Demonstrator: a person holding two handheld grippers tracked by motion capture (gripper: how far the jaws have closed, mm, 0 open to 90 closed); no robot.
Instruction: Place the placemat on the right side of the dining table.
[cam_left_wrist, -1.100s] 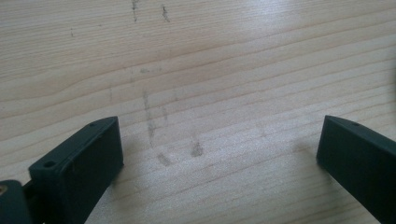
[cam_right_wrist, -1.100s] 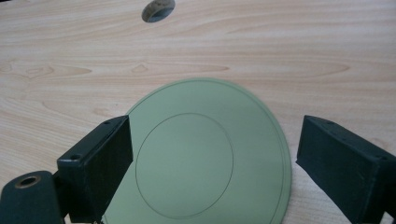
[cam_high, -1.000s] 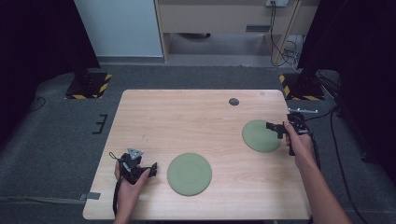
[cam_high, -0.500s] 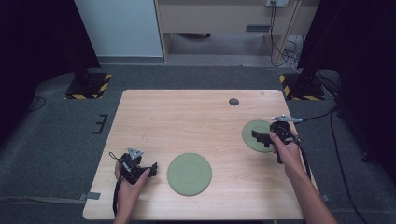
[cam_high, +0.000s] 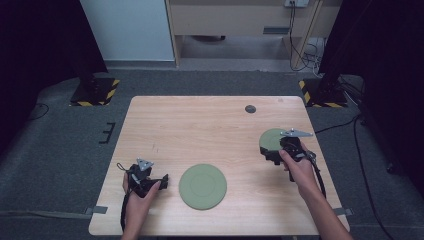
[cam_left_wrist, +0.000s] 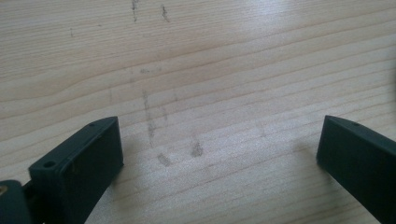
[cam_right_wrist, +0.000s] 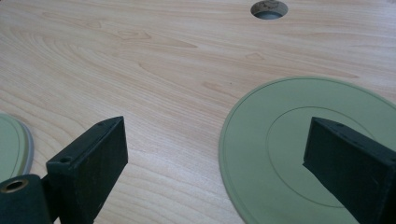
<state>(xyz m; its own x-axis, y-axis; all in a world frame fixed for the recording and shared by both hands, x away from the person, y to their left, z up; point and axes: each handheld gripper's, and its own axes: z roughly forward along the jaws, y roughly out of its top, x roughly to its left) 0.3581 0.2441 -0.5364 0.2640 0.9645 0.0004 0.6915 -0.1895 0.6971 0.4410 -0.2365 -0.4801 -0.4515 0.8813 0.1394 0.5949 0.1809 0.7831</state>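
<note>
1. Nearest the person, the left gripper (cam_high: 159, 181) rested low at the front left of the bench (cam_high: 200, 125), held in the left hand (cam_high: 140, 192). In the left gripper view its jaws stood wide apart and released, with bare, faintly scuffed wood between them.
2. Just to the right of that gripper, near the front edge, lay a round green plate (cam_high: 202, 186), flat on the bench and apart from the gripper.
3. Farther back on the right side, the right hand (cam_high: 298, 167) held the right gripper (cam_high: 265, 150) at the near edge of a second green plate (cam_high: 272, 139).
4. In the right gripper view the jaws were spread and released. One jaw stood over that second plate (cam_right_wrist: 289, 140) and the other over bare wood, so the plate's rim lay between them. Whether either jaw touched the plate I could not tell.
5. At the left edge of that same view, a sliver of the first plate (cam_right_wrist: 11, 144) showed.
6. Farthest off, near the back edge of the bench, sat a small round cable hole (cam_high: 250, 108), well apart from both plates.
</note>
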